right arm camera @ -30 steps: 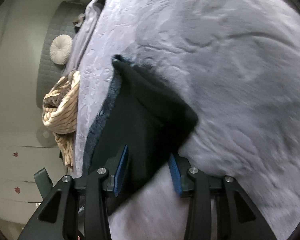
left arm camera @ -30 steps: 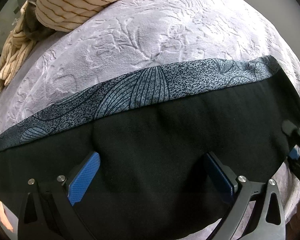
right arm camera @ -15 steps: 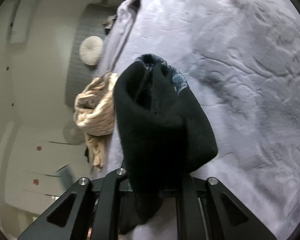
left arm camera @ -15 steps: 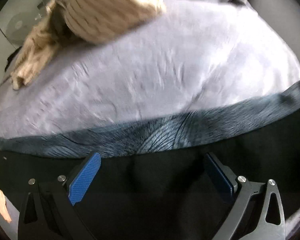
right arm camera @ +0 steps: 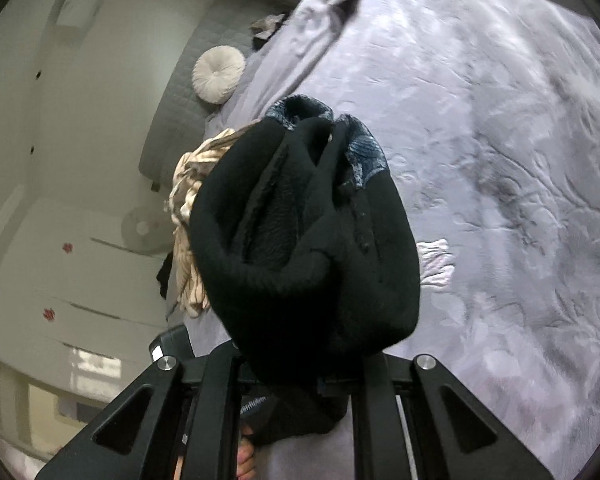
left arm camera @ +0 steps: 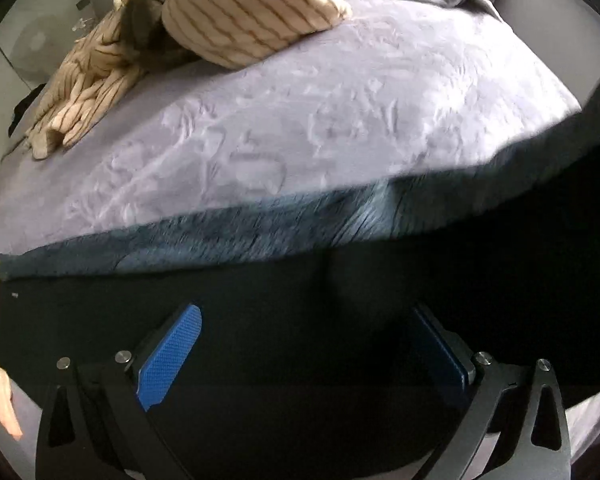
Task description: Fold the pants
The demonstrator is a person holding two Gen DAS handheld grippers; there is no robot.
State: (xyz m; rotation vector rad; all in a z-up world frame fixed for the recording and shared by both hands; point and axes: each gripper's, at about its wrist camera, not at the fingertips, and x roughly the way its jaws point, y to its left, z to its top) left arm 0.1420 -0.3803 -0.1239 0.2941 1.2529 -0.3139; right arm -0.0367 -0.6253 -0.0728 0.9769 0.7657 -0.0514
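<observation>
The right gripper (right arm camera: 300, 364) is clamped tight, while the left gripper (left arm camera: 306, 354) has its fingers spread wide.

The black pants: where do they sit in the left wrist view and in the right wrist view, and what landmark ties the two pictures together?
Left wrist view: the black pants spread across the lower half, under the open left claw.
Right wrist view: they bunch at centre, pinched in the shut right claw, lifted off the bed.
Shared landmark: the striped beige garment, upper left in the left view, left of the pants in the right view.
</observation>
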